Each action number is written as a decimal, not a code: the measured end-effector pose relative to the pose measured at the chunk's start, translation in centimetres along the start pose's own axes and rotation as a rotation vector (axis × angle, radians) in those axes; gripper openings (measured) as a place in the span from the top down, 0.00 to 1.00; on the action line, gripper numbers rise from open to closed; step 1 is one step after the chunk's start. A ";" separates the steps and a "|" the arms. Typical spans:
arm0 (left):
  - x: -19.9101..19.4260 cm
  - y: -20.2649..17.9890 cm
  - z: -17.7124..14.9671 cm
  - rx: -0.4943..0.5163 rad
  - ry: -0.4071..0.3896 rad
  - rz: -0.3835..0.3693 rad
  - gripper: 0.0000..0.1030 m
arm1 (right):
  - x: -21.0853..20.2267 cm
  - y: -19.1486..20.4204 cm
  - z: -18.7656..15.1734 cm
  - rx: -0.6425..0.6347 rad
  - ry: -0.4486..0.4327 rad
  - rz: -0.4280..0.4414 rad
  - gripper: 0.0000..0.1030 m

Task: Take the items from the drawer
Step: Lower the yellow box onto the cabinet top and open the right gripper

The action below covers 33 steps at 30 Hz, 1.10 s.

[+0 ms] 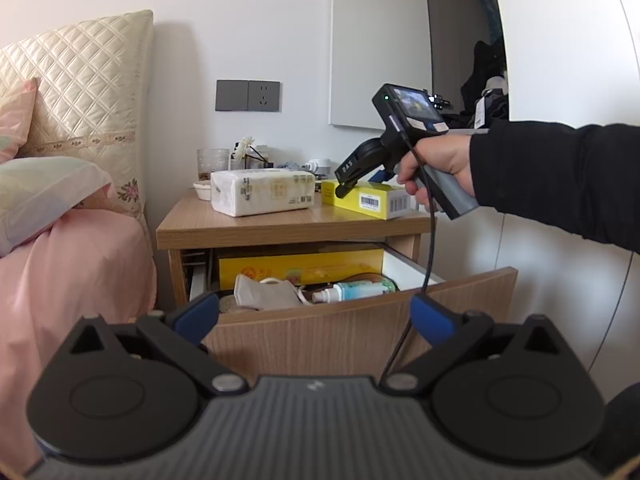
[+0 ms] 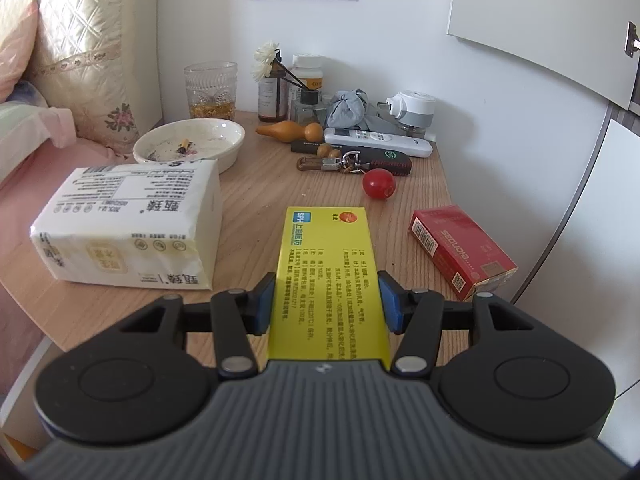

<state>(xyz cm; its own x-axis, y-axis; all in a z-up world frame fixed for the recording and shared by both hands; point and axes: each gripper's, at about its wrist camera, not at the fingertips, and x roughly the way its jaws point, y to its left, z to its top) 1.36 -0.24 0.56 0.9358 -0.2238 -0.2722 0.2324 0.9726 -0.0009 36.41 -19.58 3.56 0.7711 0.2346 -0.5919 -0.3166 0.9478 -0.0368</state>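
The bedside table's drawer (image 1: 460, 292) stands pulled out. Inside lie a large yellow box (image 1: 300, 266), a grey pouch (image 1: 264, 292) and a small spray bottle (image 1: 352, 291). My left gripper (image 1: 316, 316) hovers open in front of the drawer's front panel, holding nothing. My right gripper (image 2: 328, 304) is shut on a narrow yellow medicine box (image 2: 326, 264), its blue pads (image 2: 265, 304) pressed on both long sides. The box lies lengthwise at or just above the tabletop (image 2: 248, 208). In the left wrist view a hand holds that gripper (image 1: 348, 184) over the yellow box (image 1: 372, 200).
On the tabletop: a tissue pack (image 2: 128, 228) left of the box, a red carton (image 2: 460, 252) right of it, a red ball (image 2: 379, 184), keys (image 2: 332, 162), remotes (image 2: 376, 140), a dish (image 2: 190, 144), a glass (image 2: 211, 90), bottles. The bed (image 1: 72, 272) borders the left side.
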 end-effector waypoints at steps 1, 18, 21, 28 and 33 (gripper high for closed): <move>0.0 0.0 0.0 0.001 0.001 -0.001 0.00 | 0.0 0.0 0.0 -0.003 -0.003 -0.001 0.45; 0.1 -0.4 -0.2 0.011 0.000 -0.001 0.00 | -6.4 0.7 -0.5 0.008 -0.116 -0.010 0.11; 0.0 -0.5 -0.2 0.014 -0.001 0.005 0.00 | -8.0 1.0 -1.0 0.016 -0.119 -0.007 0.11; -0.4 -0.5 -0.2 0.008 0.001 0.018 0.00 | -12.0 1.6 -2.3 0.026 -0.141 -0.005 0.11; -0.7 -0.5 -0.2 0.006 0.001 0.025 0.00 | -15.6 2.2 -4.2 0.047 -0.194 0.026 0.11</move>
<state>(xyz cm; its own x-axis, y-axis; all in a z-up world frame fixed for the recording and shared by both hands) 0.55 -0.61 0.58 0.9410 -0.1993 -0.2735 0.2104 0.9776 0.0116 21.35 -22.05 9.37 0.8566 0.2916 -0.4256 -0.3148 0.9490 0.0165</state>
